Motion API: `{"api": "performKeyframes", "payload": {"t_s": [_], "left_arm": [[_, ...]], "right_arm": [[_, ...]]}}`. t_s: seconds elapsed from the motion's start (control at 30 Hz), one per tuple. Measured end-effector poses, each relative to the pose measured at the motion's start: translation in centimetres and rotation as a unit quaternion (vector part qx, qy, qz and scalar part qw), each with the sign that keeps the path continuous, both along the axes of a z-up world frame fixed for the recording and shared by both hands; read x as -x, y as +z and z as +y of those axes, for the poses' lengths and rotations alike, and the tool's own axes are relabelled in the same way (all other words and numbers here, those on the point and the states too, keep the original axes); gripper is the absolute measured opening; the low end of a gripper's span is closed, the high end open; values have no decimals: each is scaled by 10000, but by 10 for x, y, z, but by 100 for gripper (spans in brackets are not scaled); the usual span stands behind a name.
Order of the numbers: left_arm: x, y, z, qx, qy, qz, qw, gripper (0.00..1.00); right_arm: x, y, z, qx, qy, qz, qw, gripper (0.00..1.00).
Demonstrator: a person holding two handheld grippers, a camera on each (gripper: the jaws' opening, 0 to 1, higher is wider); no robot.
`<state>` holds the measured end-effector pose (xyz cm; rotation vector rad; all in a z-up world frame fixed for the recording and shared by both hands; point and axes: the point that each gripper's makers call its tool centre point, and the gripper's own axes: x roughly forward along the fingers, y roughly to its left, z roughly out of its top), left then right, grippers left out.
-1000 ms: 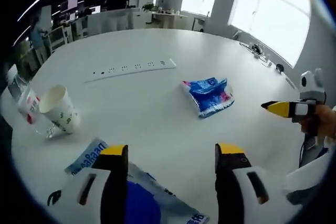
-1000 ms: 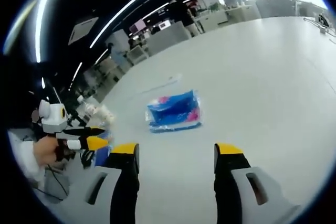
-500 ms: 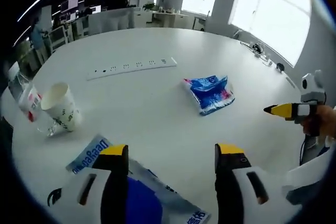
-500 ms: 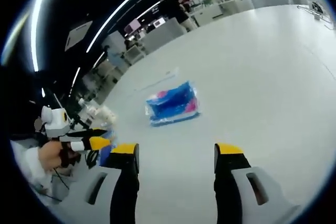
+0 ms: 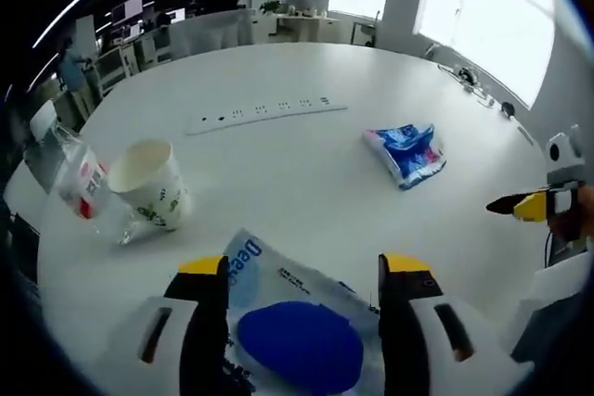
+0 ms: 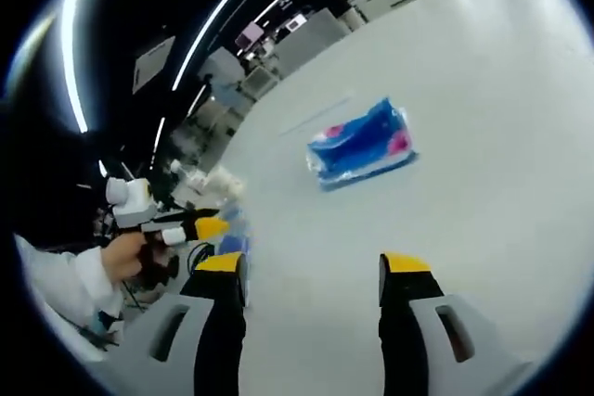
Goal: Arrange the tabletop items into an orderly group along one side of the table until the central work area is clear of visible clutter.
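- White table (image 5: 278,164), large and round-edged, carries everything; open-plan office behind it.
- Clear pouch (image 5: 297,322) with a big blue disc and blue lettering lies flat at the near edge, directly under the left gripper (image 5: 302,271); seen in the right gripper view as a blue patch (image 6: 232,243) beside that gripper.
- Blue and pink packet (image 5: 406,153) sits alone toward the middle of the table, well apart from the rest; in the right gripper view it lies ahead of the jaws (image 6: 360,146).
- White power strip (image 5: 267,111) runs along the far side.
- Paper cup (image 5: 148,183), white with green marks, lies tipped on its side near the left edge, touching a clear bottle (image 5: 83,178) with a red label.
- Left gripper: jaws spread apart above the pouch, nothing between them.
- Right gripper (image 6: 311,271): jaws spread, empty, over bare table. From the left gripper view its yellow tip (image 5: 529,205) shows at the right edge, held by a hand (image 5: 585,215).
- Hand (image 6: 125,252) in a white sleeve holds the left gripper.
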<state>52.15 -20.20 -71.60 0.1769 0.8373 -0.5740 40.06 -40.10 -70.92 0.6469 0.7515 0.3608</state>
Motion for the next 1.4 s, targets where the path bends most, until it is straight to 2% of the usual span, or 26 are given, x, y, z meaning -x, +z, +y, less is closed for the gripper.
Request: {"api": "performKeyframes", "payload": {"t_s": [0.27, 0.3, 0.57, 0.67, 0.7, 0.8, 0.9, 0.97, 1.03, 1.13, 1.17, 1.23, 1.4], "left_arm": [[-12, -3, 32, -128, 166, 29, 9998, 64], [-13, -4, 35, -135, 176, 43, 9997, 64], [-16, -11, 49, -192, 37, 198, 9996, 64], [-18, -16, 53, -119, 109, 339, 9993, 60], [-18, -17, 53, -109, 106, 359, 9992, 59], [-18, -23, 54, -114, 96, 462, 9988, 59], [-19, -26, 53, -80, 93, 522, 9986, 59], [-19, -29, 52, -46, 91, 591, 9982, 59], [-19, -31, 52, -45, 67, 609, 9981, 59], [-17, -32, 48, 73, 66, 680, 9976, 56], [-16, -31, 47, 103, 70, 683, 9976, 56], [-14, -32, 48, 48, 67, 698, 9975, 55], [-10, -32, 46, 85, 10, 754, 9971, 48]], "right_arm": [[14, -1, 58, -371, 696, 187, 9967, 56], [12, -2, 60, -298, 719, 104, 9969, 56], [30, -4, 96, -596, 1154, 364, 9909, 55], [35, -4, 106, -893, 1159, 521, 9879, 53], [39, -3, 111, -1070, 1211, 646, 9847, 52], [41, -4, 115, -1234, 1190, 739, 9824, 51], [45, -5, 124, -1606, 1052, 1045, 9758, 51], [53, -9, 133, -1706, 1252, 1255, 9693, 51], [53, -11, 139, -1680, 1284, 1284, 9689, 51], [54, -12, 152, -1783, 1355, 1414, 9643, 50], [54, -12, 153, -1794, 1351, 1422, 9640, 49], [53, -15, 159, -1870, 1213, 1645, 9609, 47], [43, -16, 173, -2008, 1076, 1714, 9585, 44]]}}
